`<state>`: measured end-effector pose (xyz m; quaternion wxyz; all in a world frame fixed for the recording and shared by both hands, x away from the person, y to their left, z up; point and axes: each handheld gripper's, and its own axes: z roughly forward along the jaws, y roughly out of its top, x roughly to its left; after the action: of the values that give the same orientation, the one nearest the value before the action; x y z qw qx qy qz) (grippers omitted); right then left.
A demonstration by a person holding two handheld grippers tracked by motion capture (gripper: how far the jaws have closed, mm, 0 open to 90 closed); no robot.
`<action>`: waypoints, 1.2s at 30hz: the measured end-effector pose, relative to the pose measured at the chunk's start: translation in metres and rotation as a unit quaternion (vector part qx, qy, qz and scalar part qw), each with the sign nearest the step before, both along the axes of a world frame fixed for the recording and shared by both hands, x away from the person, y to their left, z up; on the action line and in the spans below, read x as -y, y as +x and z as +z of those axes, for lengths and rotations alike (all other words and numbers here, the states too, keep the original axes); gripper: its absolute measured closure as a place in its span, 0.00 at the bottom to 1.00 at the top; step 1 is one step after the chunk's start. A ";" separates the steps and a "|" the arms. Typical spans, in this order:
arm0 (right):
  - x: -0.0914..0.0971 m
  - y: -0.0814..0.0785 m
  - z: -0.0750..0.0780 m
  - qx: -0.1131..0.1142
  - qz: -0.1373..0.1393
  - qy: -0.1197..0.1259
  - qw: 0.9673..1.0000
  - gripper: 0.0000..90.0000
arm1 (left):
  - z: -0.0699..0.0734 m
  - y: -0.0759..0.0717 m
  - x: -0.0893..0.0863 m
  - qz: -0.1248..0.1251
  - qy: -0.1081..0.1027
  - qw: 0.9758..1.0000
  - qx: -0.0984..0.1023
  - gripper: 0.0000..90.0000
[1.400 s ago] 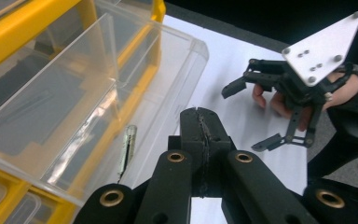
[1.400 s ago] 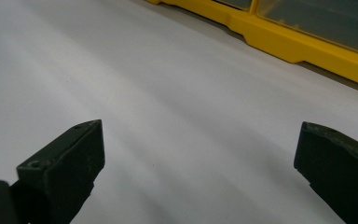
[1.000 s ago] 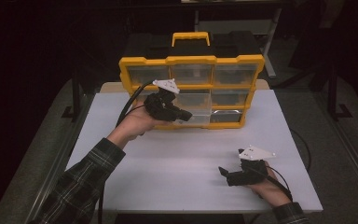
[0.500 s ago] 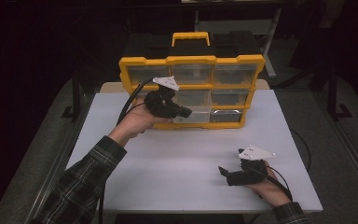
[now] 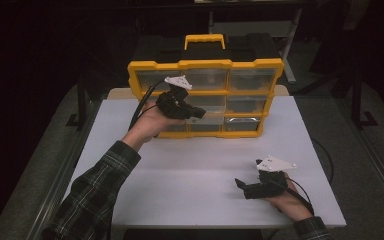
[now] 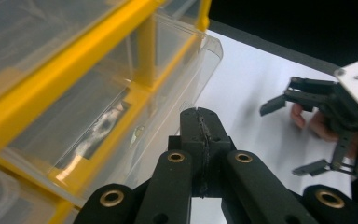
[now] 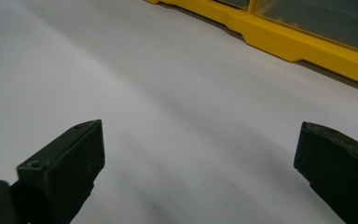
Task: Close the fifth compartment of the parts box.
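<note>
Two grippers were at work near the yellow organizer (image 5: 205,65), which stood upright at the far edge of the tabletop (image 5: 190,175). The left gripper (image 6: 199,122), jaws pressed together on nothing, pointed at a clear drawer (image 6: 186,70) that stuck out slightly from the organizer's front. The right gripper (image 5: 240,184) rested well in front of the organizer, jaws wide apart and empty. The step seemed to be working this drawer; next, the left gripper would likely need a steady push or a grip on the drawer's lip.

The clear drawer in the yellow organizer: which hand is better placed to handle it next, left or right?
Probably left. The left claw, shut, is right at the protruding clear drawer of the yellow organizer. The right claw rests open on the white table, away from the drawers.
</note>
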<state>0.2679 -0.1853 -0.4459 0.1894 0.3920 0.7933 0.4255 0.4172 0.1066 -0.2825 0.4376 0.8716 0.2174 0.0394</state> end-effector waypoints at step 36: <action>-0.001 0.000 0.001 0.006 0.003 -0.006 1.000 0.01 | -0.009 -0.004 -0.015 0.043 -0.020 0.998 0.033 0.84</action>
<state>0.2678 -0.1844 -0.4450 0.1952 0.3857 0.7962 0.4233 0.4130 0.1212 -0.2917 0.4593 0.8510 0.2411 0.0823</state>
